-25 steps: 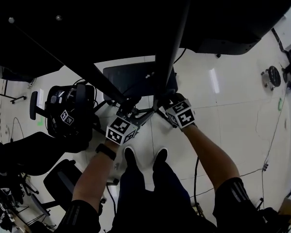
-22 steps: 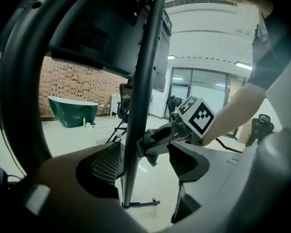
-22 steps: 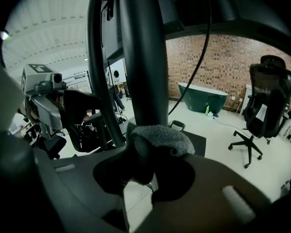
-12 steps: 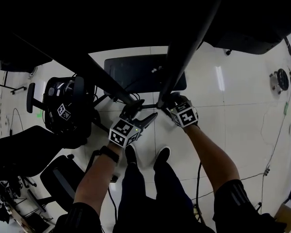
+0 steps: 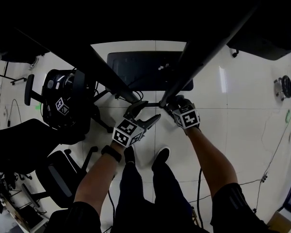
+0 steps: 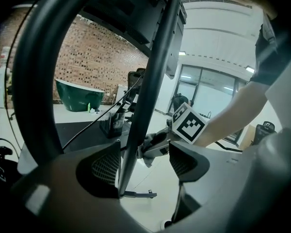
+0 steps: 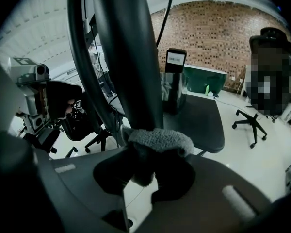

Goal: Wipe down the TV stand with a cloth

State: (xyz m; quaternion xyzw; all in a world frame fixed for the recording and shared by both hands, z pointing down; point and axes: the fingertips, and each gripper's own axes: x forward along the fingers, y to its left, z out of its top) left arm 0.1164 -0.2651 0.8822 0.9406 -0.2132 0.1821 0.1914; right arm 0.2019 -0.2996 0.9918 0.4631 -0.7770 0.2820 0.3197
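Note:
The TV stand's two black poles, the left pole (image 5: 94, 67) and the right pole (image 5: 203, 50), slant down to a black base plate (image 5: 136, 72) on the white floor. My right gripper (image 5: 170, 103) is shut on a grey fuzzy cloth (image 7: 160, 141), which presses against the right pole (image 7: 126, 57) near its foot. My left gripper (image 5: 145, 112) is open just below the left pole's foot. In the left gripper view that thin pole (image 6: 150, 81) runs between the jaws, close to the left one, and beyond it show the right gripper's marker cube (image 6: 189, 125) and the cloth (image 6: 146, 155).
Black office chairs (image 5: 63, 106) stand at the left, close to the stand. The person's shoes (image 5: 160, 155) are just behind the grippers. A cable (image 5: 276, 135) trails over the floor at the right. A green tub (image 6: 80, 95) sits against the brick wall far off.
The head view has tilted, so the poles sit higher and more to the right. The left gripper's jaws now stand apart below the pole's foot. The right gripper stays on the right pole with the cloth.

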